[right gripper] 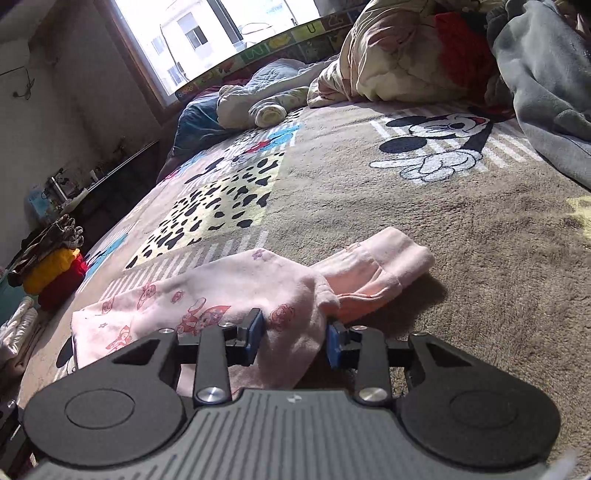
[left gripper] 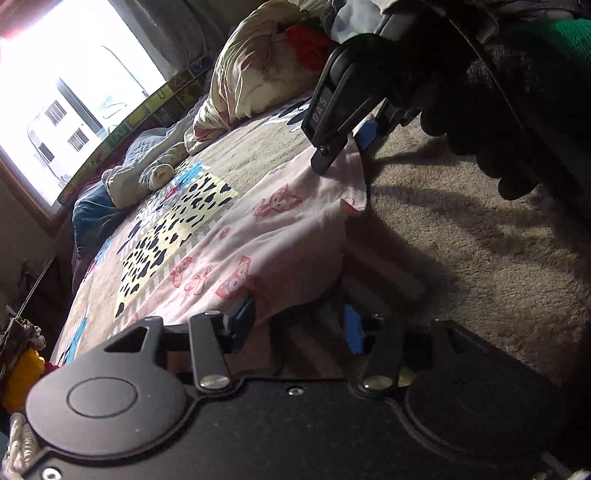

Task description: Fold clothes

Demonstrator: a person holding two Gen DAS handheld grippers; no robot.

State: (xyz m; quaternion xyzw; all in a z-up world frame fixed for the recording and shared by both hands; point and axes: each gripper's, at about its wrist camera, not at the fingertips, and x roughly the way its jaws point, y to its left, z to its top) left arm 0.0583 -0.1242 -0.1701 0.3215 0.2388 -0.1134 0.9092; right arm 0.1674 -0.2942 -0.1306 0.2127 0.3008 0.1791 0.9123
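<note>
A small pink garment (left gripper: 258,236) with red cartoon prints lies on the bed blanket (left gripper: 461,236). In the left wrist view my left gripper (left gripper: 299,328) has its blue pads wide apart, with the garment's near edge between them. My right gripper (left gripper: 347,144) shows there too, held by a black-gloved hand, its fingers at the garment's far corner. In the right wrist view the garment (right gripper: 229,295) lies bunched, a folded pink leg (right gripper: 373,273) pointing right. My right gripper (right gripper: 295,336) stands open with cloth between its pads.
A cartoon-print blanket (right gripper: 424,206) covers the bed. Pillows and a cream quilt (right gripper: 399,55), a grey blanket (right gripper: 546,81) and rolled baby clothes (right gripper: 266,107) lie at the far end. Red and yellow folded clothes (right gripper: 55,273) are stacked off the left edge. A window (right gripper: 207,33) is behind.
</note>
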